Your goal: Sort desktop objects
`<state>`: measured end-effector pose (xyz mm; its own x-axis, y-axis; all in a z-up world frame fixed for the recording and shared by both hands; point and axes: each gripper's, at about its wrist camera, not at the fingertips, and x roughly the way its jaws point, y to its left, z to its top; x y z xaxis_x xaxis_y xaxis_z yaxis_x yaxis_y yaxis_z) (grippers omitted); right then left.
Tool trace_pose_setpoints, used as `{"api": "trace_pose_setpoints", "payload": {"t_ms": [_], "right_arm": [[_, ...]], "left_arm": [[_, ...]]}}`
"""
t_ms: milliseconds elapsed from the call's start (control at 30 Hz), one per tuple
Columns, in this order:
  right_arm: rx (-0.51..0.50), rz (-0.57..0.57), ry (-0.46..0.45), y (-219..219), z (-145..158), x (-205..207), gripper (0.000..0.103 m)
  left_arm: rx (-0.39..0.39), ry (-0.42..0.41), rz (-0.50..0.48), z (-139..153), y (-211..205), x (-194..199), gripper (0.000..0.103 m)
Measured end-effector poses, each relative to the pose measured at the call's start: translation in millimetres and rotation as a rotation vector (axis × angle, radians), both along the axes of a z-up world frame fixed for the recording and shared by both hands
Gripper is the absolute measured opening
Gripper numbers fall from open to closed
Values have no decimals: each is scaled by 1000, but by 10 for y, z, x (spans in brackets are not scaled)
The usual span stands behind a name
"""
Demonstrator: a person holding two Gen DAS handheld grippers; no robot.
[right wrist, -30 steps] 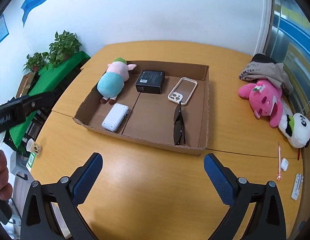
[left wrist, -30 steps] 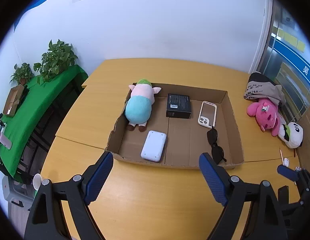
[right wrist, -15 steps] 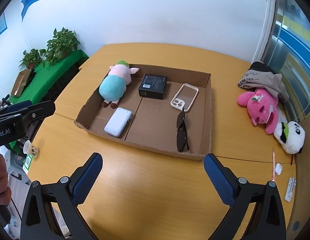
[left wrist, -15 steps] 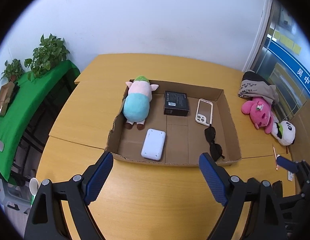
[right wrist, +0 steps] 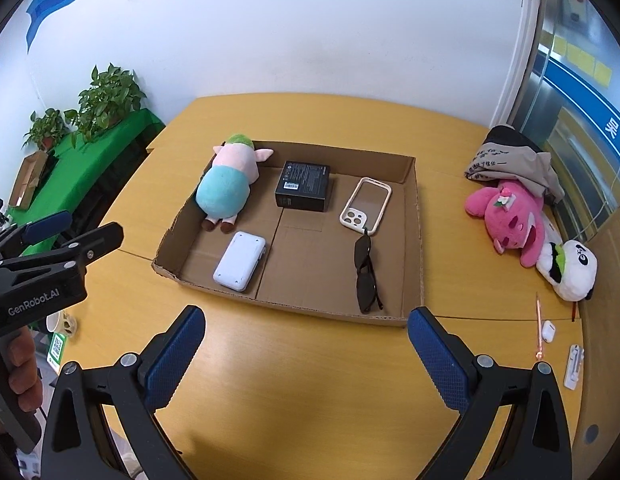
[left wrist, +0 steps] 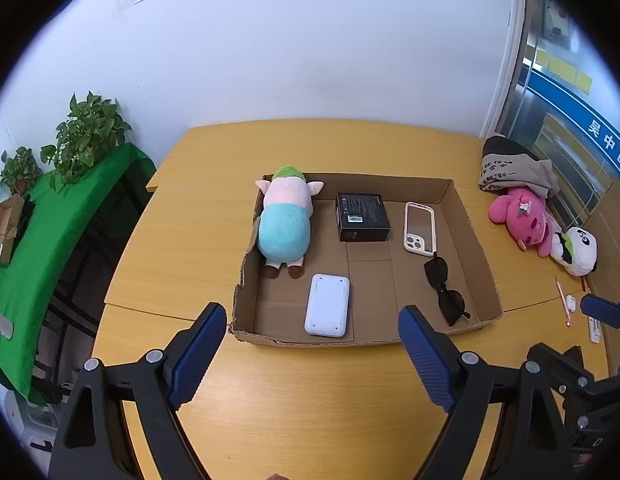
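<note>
A shallow cardboard tray [left wrist: 479, 256] [right wrist: 413, 240] lies on the wooden table. In it are a blue and pink plush pig [left wrist: 285, 224] [right wrist: 226, 188], a black box [left wrist: 361, 217] [right wrist: 304, 191], a phone case [left wrist: 419, 228] [right wrist: 365, 210], black sunglasses [left wrist: 445, 290] [right wrist: 365, 276] and a white flat device [left wrist: 327, 310] [right wrist: 240, 260]. My left gripper [left wrist: 311, 354] is open and empty, held above the table in front of the tray. My right gripper [right wrist: 306, 356] is open and empty, also in front of the tray.
A pink plush [right wrist: 509, 216], a panda plush [right wrist: 569, 268] and a folded grey garment [right wrist: 509, 164] lie at the table's right edge. A pen [right wrist: 539, 328], earbuds case [right wrist: 548, 330] and small white item [right wrist: 573, 366] lie near right. A green-covered side table with plants [right wrist: 106, 100] stands left.
Both grippers have pulled back and risen a little, so the tray looks smaller and farther. Both stay open and empty. Nothing in the tray moved.
</note>
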<state>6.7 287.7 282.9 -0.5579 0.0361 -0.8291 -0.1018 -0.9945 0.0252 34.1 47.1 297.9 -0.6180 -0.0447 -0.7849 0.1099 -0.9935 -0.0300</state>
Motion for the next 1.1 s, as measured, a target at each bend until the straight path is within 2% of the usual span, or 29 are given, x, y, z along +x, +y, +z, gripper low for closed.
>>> {"api": "trace_pose_setpoints", "payload": {"t_ms": [300, 667, 933, 1100], "right_arm": [[-16, -16, -2, -35, -17, -9, 103], [-28, 3, 29, -141, 57, -110, 103], [-34, -1, 25, -153, 43, -142, 103], [-37, -2, 13, -144, -2, -127, 103]], "left_arm": [[-2, -26, -42, -5, -44, -48, 88], [-2, -11, -29, 106, -158, -111, 88], [4, -13, -25, 111, -197, -108, 88], [-19, -11, -13, 98, -189, -96, 88]]}}
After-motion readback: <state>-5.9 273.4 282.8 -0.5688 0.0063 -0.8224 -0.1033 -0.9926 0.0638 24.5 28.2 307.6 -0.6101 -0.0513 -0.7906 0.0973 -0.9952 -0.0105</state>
